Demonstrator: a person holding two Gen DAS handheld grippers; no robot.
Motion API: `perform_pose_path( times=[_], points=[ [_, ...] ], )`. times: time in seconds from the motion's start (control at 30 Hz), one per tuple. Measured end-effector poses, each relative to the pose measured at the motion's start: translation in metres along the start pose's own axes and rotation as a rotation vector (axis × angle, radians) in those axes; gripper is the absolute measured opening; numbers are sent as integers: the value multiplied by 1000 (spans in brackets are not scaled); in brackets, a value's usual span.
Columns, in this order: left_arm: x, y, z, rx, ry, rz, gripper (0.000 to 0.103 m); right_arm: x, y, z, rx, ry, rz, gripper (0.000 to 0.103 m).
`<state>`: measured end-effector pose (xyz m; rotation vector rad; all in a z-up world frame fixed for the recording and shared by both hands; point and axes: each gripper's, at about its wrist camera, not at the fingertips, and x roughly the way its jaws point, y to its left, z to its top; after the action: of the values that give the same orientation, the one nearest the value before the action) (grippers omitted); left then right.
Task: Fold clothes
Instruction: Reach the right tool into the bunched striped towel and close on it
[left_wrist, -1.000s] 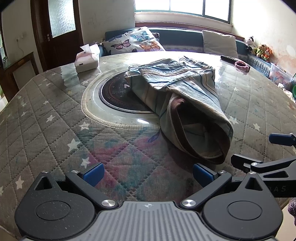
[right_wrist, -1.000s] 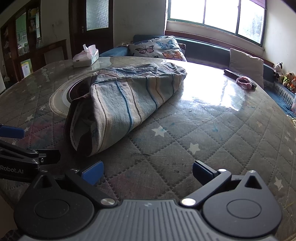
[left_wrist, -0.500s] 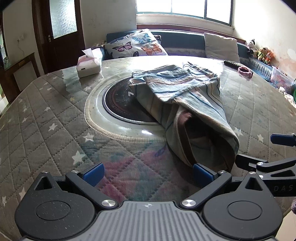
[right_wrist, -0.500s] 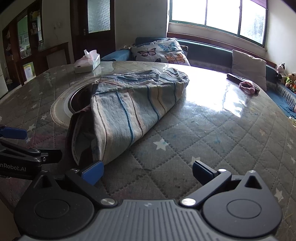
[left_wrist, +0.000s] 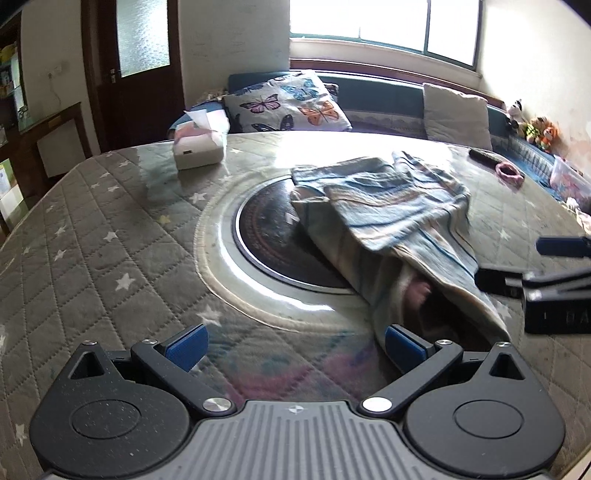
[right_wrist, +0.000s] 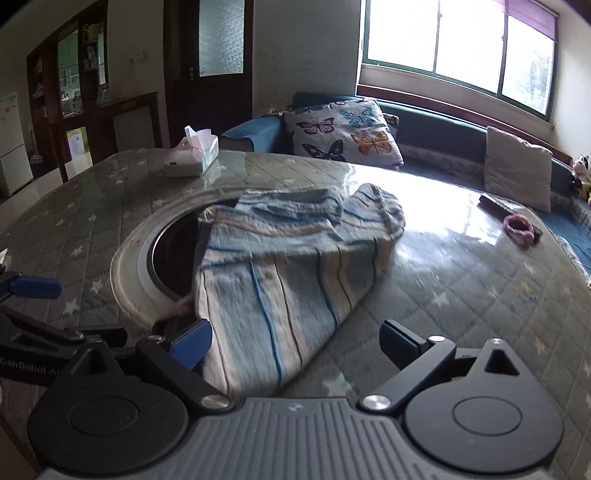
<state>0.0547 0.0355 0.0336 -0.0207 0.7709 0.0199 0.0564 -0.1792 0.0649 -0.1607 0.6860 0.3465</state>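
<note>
Left wrist view: the left hand-held gripper (left_wrist: 293, 343) stands wide, nothing between its blue pads, low over the tabletop (left_wrist: 110, 258). The garment (left_wrist: 399, 221), striped and bunched, lies from the centre toward 4 o'clock, partly over the dark round inset (left_wrist: 266, 240). Its near end gapes just beside the right pad, showing a pink lining. The right hand-held gripper (left_wrist: 517, 266) juts in at 3 o'clock beside that end. Risk, as I judge it: a pinch here could catch only one layer, or the lining, so a lift would drag the cloth into a twist instead of a clean fold. A tissue box (left_wrist: 199, 147) stands at 11 o'clock, well apart; a remote (left_wrist: 484, 157) and a pink band (left_wrist: 509, 171) lie at 2 o'clock, clear of the cloth.

Right wrist view: the right hand-held gripper (right_wrist: 295, 343) is also wide and holds nothing. The garment (right_wrist: 288, 266) runs from 12 o'clock down between its pads, the left pad touching or just beside the near edge; blur leaves that unsure. The left hand-held gripper (right_wrist: 33, 291) shows at 9 o'clock. The two tools sit close, so they could knock together at the same corner. The inset's raised ring (right_wrist: 125, 258) could snag a dragged hem. The glossy tabletop (right_wrist: 461, 295) may let the cloth slide.
</note>
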Motion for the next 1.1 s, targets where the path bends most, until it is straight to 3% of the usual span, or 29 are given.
perform_pose_path(
  times=[0.27,0.63,0.83,0.9,1.0,1.1],
  points=[
    [15,15,0,-29,22,10,103,46,27,40,-121,13,38,97],
    [29,28,0,-54,45,17,103,120,73,67,-270,110,54,80],
    [35,34,0,-65,55,24,103,132,68,68,-252,137,35,48],
    [36,34,1,-63,54,27,103,133,61,68,-229,143,34,30],
    [37,32,2,-55,50,28,103,128,49,69,-184,137,37,14],
    [35,29,4,-46,44,32,103,114,33,71,-133,103,31,8]
  ],
)
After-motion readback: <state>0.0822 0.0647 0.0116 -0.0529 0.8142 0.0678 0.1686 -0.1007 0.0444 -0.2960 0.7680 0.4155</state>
